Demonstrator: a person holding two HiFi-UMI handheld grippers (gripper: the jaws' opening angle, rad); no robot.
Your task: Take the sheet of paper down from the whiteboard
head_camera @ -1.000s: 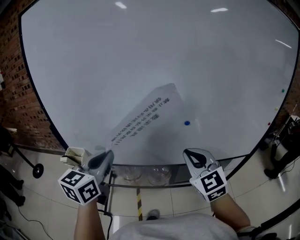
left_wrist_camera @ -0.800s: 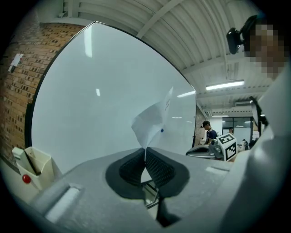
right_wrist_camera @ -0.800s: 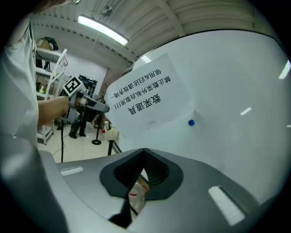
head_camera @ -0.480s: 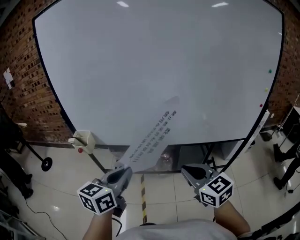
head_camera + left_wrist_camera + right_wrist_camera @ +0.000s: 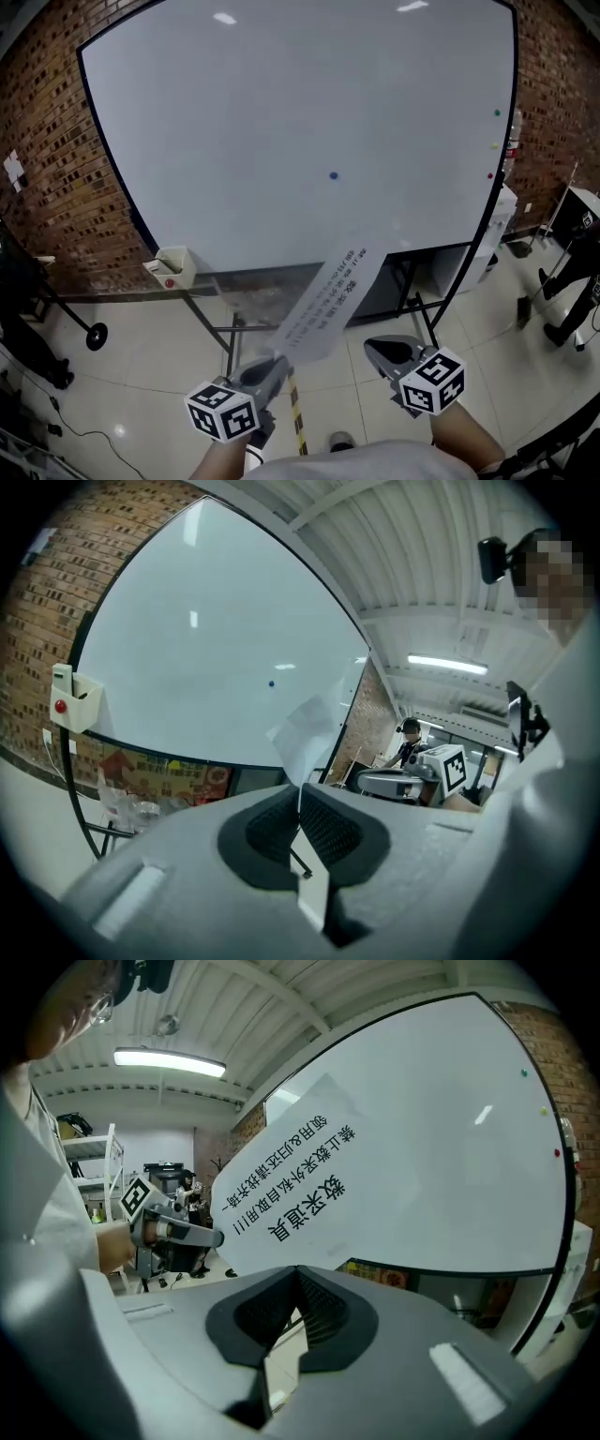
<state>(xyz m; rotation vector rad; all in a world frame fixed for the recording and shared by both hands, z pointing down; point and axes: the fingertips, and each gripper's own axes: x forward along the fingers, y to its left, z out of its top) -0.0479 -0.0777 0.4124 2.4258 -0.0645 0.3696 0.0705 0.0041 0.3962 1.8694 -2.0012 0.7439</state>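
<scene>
The white sheet of paper (image 5: 330, 302) with black print hangs free in front of the whiteboard (image 5: 281, 122), off its surface. My left gripper (image 5: 270, 364) is shut on its lower corner. In the left gripper view the sheet's edge (image 5: 305, 731) rises from between the closed pads of my left gripper (image 5: 300, 803). My right gripper (image 5: 380, 349) is shut with nothing seen in it, to the right of the sheet. The right gripper view has the printed sheet (image 5: 291, 1180) above my right gripper (image 5: 298, 1283). A blue magnet (image 5: 333, 175) stays on the board.
A small white box (image 5: 172, 267) hangs at the board's lower left corner. Coloured magnets (image 5: 496, 113) dot its right edge. The board's stand legs (image 5: 217, 326) reach over the tiled floor, which has a striped tape line (image 5: 298, 412). Brick wall (image 5: 47, 159) stands behind.
Both grippers have drawn back from the whiteboard, which now looks farther away. The sheet came away with the left gripper and hangs free; the blue magnet stayed on the board.
</scene>
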